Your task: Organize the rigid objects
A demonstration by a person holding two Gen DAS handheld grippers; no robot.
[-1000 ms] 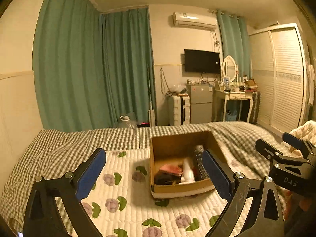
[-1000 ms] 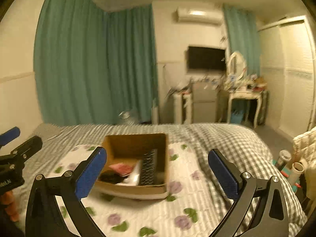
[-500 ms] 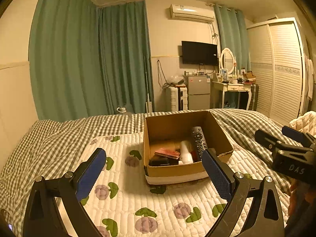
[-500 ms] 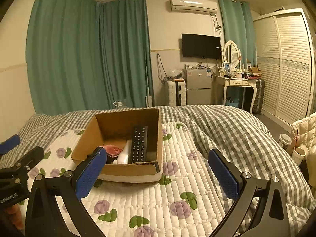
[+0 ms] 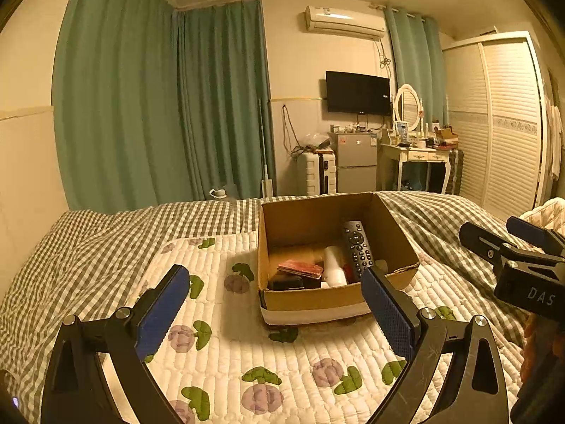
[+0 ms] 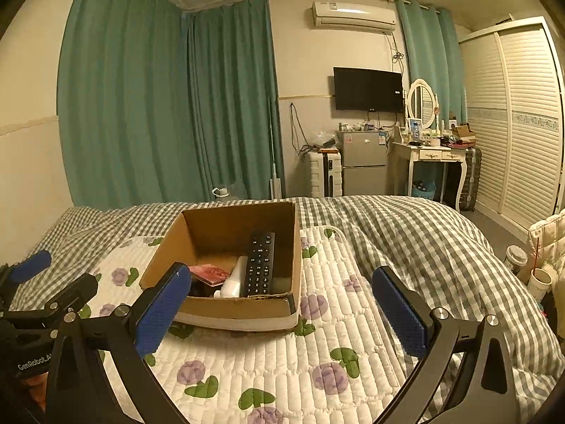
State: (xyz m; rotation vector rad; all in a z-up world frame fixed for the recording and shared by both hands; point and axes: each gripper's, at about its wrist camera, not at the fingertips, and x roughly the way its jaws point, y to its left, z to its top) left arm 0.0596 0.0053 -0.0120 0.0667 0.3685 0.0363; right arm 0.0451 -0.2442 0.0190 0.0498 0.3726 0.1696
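Note:
An open cardboard box stands on the flowered quilt on the bed; it also shows in the right wrist view. Inside lie a black remote, a white bottle, a pink flat item and a dark object. My left gripper is open and empty, just in front of the box. My right gripper is open and empty, in front of the box's right corner. Each gripper also shows at the edge of the other's view.
The white flowered quilt lies over a green checked bedspread. Past the bed stand green curtains, a small fridge, a white suitcase, a dressing table and a wardrobe. Cups stand at the bed's right side.
Both grippers have tilted down and moved slightly nearer the box, so its contents show more fully. Both stayed open and empty.

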